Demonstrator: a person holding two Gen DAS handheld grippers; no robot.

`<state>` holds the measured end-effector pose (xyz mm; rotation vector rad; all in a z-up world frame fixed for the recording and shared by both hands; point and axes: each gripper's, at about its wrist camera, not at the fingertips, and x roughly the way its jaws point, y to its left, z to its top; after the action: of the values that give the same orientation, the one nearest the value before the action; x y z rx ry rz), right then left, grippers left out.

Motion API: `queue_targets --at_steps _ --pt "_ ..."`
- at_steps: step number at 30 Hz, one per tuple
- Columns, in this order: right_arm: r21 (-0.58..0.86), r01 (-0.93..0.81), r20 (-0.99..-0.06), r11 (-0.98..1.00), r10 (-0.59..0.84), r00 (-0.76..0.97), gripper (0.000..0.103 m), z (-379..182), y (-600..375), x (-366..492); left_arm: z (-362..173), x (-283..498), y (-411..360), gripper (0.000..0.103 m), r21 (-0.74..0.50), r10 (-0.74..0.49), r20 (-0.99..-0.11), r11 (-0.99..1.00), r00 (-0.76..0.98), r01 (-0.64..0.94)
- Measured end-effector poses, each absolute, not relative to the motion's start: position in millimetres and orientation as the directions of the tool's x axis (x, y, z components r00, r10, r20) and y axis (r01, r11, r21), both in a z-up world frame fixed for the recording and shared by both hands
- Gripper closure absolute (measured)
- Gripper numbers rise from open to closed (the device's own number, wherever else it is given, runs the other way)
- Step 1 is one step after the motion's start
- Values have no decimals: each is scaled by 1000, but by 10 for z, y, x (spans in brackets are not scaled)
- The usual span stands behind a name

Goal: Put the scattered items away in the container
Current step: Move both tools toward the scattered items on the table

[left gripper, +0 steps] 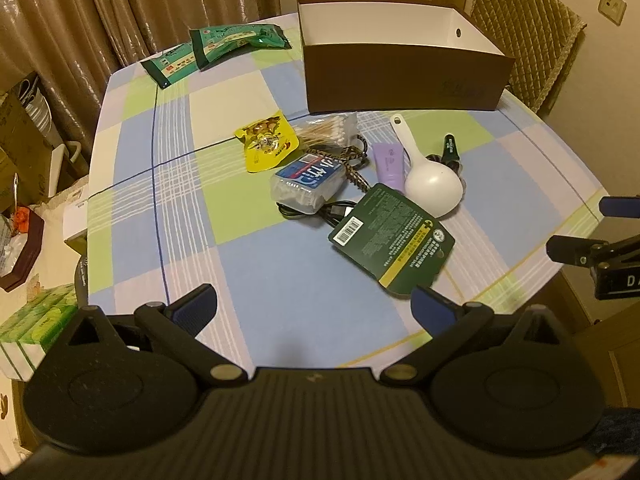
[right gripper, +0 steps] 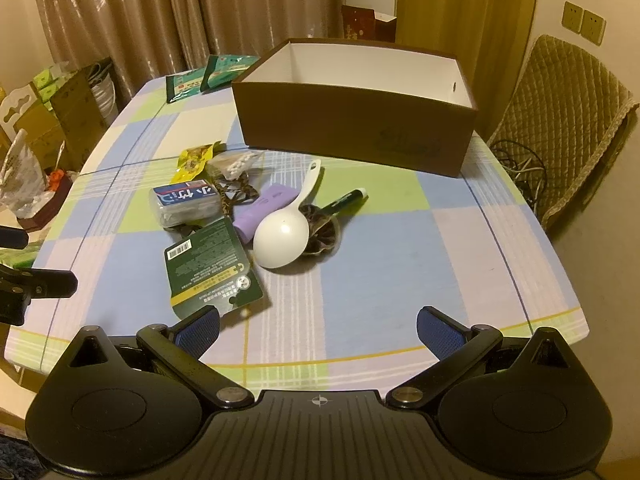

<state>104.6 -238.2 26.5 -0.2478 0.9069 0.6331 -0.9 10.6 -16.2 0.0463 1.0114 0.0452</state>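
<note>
Blue ribbed pads line the right gripper, whose fingers stand spread wide and hold nothing above the near edge of the table; the left gripper is likewise spread and empty over its own side. Just beyond the right gripper's left pad lies the dark green card packet, flat and thin with a barcode, probably light but hard to lift off the checked cloth unless nipped at an overhanging edge. Behind it the white spoon looks rigid and glossy, likely slippery at the bowl; its narrow handle seems the surer hold. Beside that lie a soft purple tube, which should give under the pads, a dark marker, round and apt to roll, and a clear plastic swab box, stiff with flat sides that suit a pinch. A yellow foil snack pouch and a crinkly bag of cotton swabs sit farther back, both limp and light. Past them all stands the brown cardboard box, open-topped, white inside and seemingly empty.
</note>
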Motion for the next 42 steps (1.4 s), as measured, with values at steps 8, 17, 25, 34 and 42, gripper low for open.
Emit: queue_targets --at_steps 8,17,25,34,42 --pt "60 -610 -792 790 409 453 2 268 -2375 1050 -149 19 135 1 64 66 -846 998 528 -22" --pt "118 -589 -792 799 434 429 2 242 -2404 1119 -146 38 150 1 60 64 -849 998 524 -24" --pt "174 -571 -783 802 465 414 2 234 -2454 1186 -171 89 149 1 58 60 -853 998 519 -20" --pt "187 -576 -788 796 471 395 2 184 -2458 1227 -214 148 146 1 58 62 -858 998 509 -23" --pt "204 -587 -792 783 485 371 2 142 -2425 1258 -268 186 174 1 50 54 -864 999 500 -21"
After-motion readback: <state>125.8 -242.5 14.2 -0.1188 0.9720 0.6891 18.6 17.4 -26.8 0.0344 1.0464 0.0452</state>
